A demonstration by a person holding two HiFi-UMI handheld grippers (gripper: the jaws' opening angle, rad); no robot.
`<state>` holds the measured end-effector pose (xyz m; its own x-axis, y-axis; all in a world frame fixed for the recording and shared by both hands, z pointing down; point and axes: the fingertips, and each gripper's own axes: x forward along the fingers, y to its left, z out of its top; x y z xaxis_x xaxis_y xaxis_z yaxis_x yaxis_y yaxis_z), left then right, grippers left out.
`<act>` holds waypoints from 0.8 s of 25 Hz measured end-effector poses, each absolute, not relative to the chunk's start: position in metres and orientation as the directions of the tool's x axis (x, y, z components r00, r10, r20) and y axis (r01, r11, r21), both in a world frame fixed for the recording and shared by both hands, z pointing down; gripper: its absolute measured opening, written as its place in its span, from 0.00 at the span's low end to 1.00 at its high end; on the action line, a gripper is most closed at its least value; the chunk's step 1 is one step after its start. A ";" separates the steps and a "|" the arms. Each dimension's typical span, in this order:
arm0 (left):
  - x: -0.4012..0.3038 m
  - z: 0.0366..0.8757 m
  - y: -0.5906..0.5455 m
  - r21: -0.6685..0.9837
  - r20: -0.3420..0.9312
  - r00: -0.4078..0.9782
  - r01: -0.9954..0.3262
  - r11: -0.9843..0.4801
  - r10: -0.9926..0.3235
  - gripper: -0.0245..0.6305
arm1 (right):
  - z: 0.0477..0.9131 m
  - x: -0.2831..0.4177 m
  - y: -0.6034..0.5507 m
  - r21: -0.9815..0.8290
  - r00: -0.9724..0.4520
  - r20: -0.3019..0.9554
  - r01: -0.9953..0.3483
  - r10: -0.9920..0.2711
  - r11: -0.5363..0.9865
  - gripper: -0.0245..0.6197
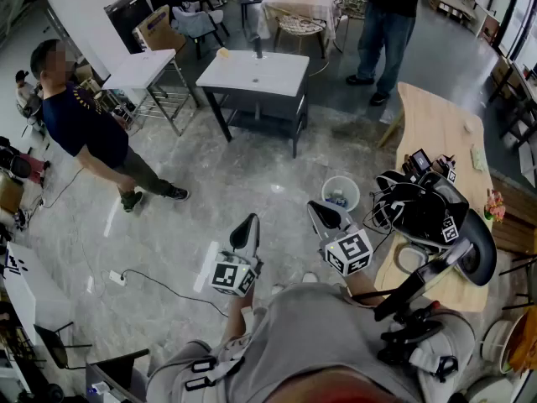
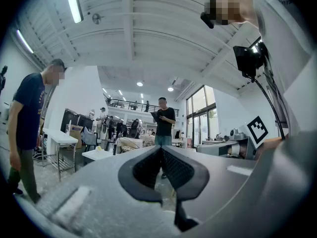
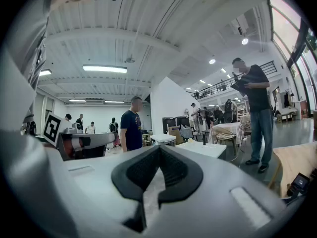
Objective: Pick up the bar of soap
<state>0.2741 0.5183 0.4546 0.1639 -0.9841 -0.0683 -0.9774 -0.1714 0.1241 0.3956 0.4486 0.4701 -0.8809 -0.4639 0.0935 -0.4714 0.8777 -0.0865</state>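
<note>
Our grey 2-jaw left gripper (image 1: 247, 222) and right gripper (image 1: 314, 206) are both closed on nothing. The small yellow bar of soap (image 1: 222, 53), as we judge it, lies well ahead on the white basin-top table (image 1: 281, 70). It sits slightly left of both tongs, so nearer the left gripper; its long axis is too small to tell.

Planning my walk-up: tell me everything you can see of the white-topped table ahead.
The table has a flat white top on a dark frame with dark legs. It stands on the grey marbled floor, apart from other furniture. A small yellowish lump, possibly the soap, lies at its far left corner; a dark upright fitting rises from its far edge.
</note>
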 end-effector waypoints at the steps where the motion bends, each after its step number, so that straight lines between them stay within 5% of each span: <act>1: 0.274 0.454 0.516 0.122 -0.067 0.167 -0.977 -0.174 -0.984 0.03 | 0.468 0.395 0.446 -0.082 -0.878 0.089 -0.476 -0.470 0.875 0.04; 20: 0.307 0.460 0.471 0.094 -0.061 0.155 -0.982 -0.161 -0.986 0.03 | 0.474 0.431 0.398 -0.089 -0.872 0.070 -0.490 -0.485 0.867 0.04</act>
